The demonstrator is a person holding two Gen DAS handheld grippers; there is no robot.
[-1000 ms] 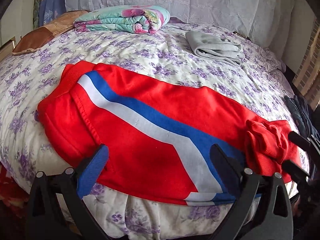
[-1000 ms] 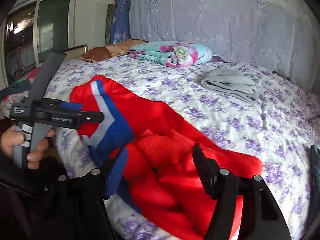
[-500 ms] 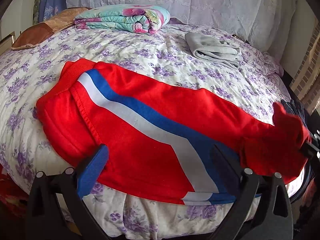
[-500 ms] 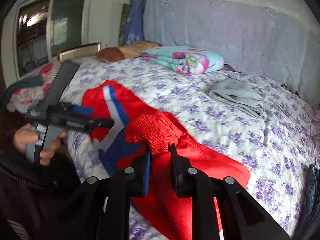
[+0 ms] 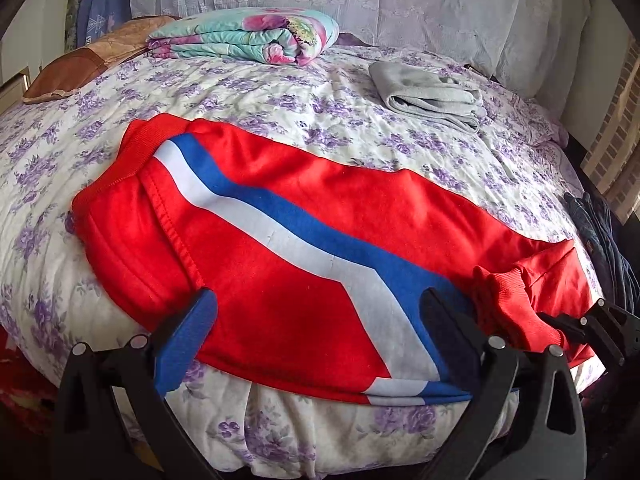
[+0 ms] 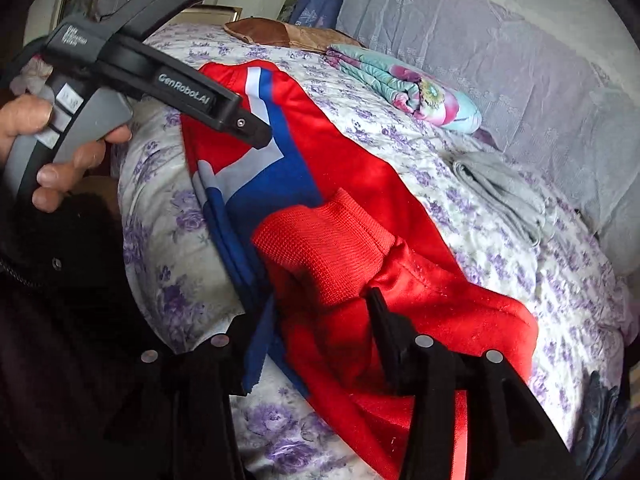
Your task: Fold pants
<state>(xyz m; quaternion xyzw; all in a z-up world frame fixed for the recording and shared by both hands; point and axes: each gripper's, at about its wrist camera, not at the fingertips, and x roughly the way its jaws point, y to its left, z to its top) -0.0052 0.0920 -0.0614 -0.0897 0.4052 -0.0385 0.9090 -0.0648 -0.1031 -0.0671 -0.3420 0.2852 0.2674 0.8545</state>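
Note:
Red pants (image 5: pixel 304 236) with a blue and white stripe lie across the front of the bed, waistband at the left, leg ends bunched at the right. My left gripper (image 5: pixel 316 336) is open at the bed's front edge, its jaws over the pants' lower hem. My right gripper (image 6: pixel 320 316) is open, its jaws on either side of the ribbed red cuff (image 6: pixel 320 244), which rests folded back on the leg. The right gripper also shows in the left wrist view (image 5: pixel 576 324) beside the cuff (image 5: pixel 500 300). The left gripper's body (image 6: pixel 168 84) and the hand holding it show in the right wrist view.
The bed (image 5: pixel 280 104) has a purple-flowered cover. A folded floral blanket (image 5: pixel 244 36) and a folded grey garment (image 5: pixel 428 96) lie at the back. A brown cushion (image 5: pixel 80 68) is at the back left. Dark clothes (image 5: pixel 600 232) hang at the right edge.
The right gripper, shut on the cuff and lifting it half a second ago, has opened and lowered; the cuff now lies folded back on the leg. The left gripper stayed in place, open.

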